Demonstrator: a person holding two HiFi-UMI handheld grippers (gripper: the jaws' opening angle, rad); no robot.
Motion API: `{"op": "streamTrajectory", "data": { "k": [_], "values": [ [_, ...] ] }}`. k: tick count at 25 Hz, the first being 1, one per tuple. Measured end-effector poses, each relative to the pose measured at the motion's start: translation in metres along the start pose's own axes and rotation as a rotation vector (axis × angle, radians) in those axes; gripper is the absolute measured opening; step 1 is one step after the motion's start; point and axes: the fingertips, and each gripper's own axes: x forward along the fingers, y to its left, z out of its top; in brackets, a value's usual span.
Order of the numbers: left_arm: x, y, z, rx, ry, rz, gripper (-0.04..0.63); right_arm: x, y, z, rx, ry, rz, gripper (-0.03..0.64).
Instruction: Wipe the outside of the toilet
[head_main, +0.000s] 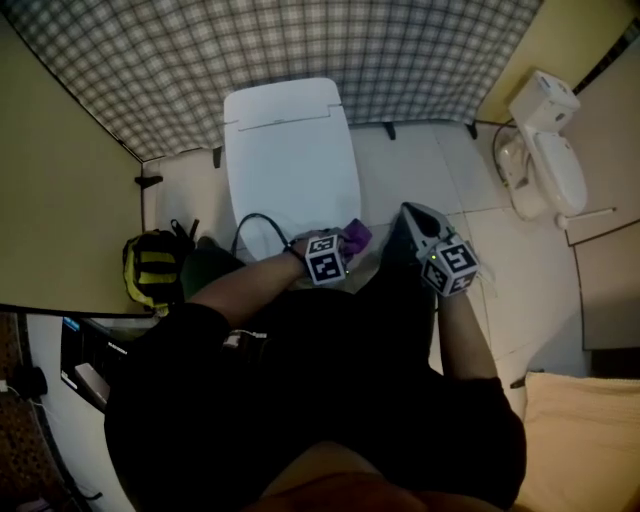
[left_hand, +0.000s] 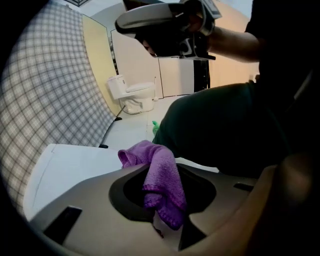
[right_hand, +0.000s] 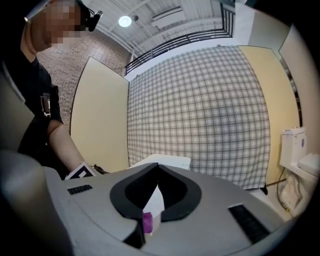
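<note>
No words, brands, numbers or signs can be read. The left cube (head_main: 326, 263) and right cube (head_main: 456, 266) bear only black-and-white square patterns.

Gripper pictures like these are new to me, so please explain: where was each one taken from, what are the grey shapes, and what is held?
A person, not a robot, holds a two-jaw gripper in each hand. The head view looks down from the person's head onto a white toilet with its lid shut. The other two pictures come from cameras riding on the grippers, so the grey shapes are their own jaws. The left gripper is clamped on a purple cloth by the toilet's front. The right gripper has its jaws together, holding nothing, and faces the checked wall.
</note>
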Motion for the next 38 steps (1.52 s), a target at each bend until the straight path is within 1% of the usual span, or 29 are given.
{"op": "streamTrajectory", "data": {
  "k": [3, 4, 5, 7, 9, 12, 14, 16, 18, 20, 23, 26, 29, 31, 33, 35, 36, 38],
  "values": [
    [-0.011, -0.031, -0.007, -0.02, -0.039, -0.08, 0.107, -0.003, 0.019, 0.005, -0.007, -0.011, 0.006, -0.008],
    [-0.017, -0.03, -0.006, -0.049, -0.069, -0.096, 0.107, -0.003, 0.022, 0.006, -0.011, -0.014, 0.007, -0.008],
    [-0.025, -0.02, -0.004, -0.095, -0.105, -0.089, 0.106, -0.002, 0.024, 0.006, -0.017, -0.016, 0.008, -0.008],
    [-0.049, 0.021, -0.002, -0.204, -0.178, -0.02, 0.106, 0.002, 0.025, 0.008, -0.025, -0.02, 0.01, -0.008],
    [-0.076, 0.074, -0.006, -0.292, -0.228, 0.073, 0.106, 0.008, 0.024, 0.007, -0.016, -0.022, 0.013, -0.008],
    [-0.112, 0.162, -0.02, -0.362, -0.254, 0.229, 0.106, 0.018, 0.017, 0.004, 0.002, -0.02, 0.019, -0.008],
    [-0.129, 0.225, -0.029, -0.39, -0.244, 0.331, 0.106, 0.025, 0.003, 0.0, 0.015, -0.015, 0.026, -0.008],
    [-0.14, 0.285, -0.039, -0.407, -0.204, 0.425, 0.106, 0.033, -0.014, -0.007, 0.041, -0.006, 0.04, -0.008],
    [-0.144, 0.341, -0.05, -0.413, -0.158, 0.5, 0.106, 0.044, -0.031, -0.014, 0.068, 0.003, 0.049, -0.008],
    [-0.143, 0.393, -0.065, -0.396, -0.111, 0.561, 0.106, 0.059, -0.042, -0.018, 0.081, 0.006, 0.043, -0.008],
    [-0.126, 0.463, -0.084, -0.335, -0.011, 0.627, 0.106, 0.085, -0.056, -0.025, 0.085, 0.006, 0.045, -0.008],
    [-0.089, 0.523, -0.084, -0.308, 0.046, 0.641, 0.106, 0.107, -0.079, -0.033, 0.102, 0.023, 0.04, -0.008],
    [-0.043, 0.563, -0.093, -0.3, 0.103, 0.632, 0.106, 0.127, -0.11, -0.037, 0.144, 0.018, 0.02, -0.008],
    [-0.022, 0.589, -0.1, -0.27, 0.157, 0.646, 0.106, 0.138, -0.132, -0.039, 0.162, 0.017, 0.012, -0.008],
    [-0.009, 0.608, -0.099, -0.203, 0.206, 0.664, 0.106, 0.143, -0.148, -0.043, 0.17, 0.018, 0.008, -0.008],
    [-0.002, 0.612, -0.093, -0.117, 0.261, 0.661, 0.104, 0.143, -0.154, -0.049, 0.17, 0.022, 0.009, -0.008],
    [0.001, 0.608, -0.091, -0.084, 0.285, 0.646, 0.103, 0.142, -0.155, -0.052, 0.168, 0.025, 0.008, -0.008],
    [0.006, 0.586, -0.089, -0.049, 0.314, 0.588, 0.104, 0.137, -0.154, -0.054, 0.163, 0.024, 0.004, -0.008]
  ]
}}
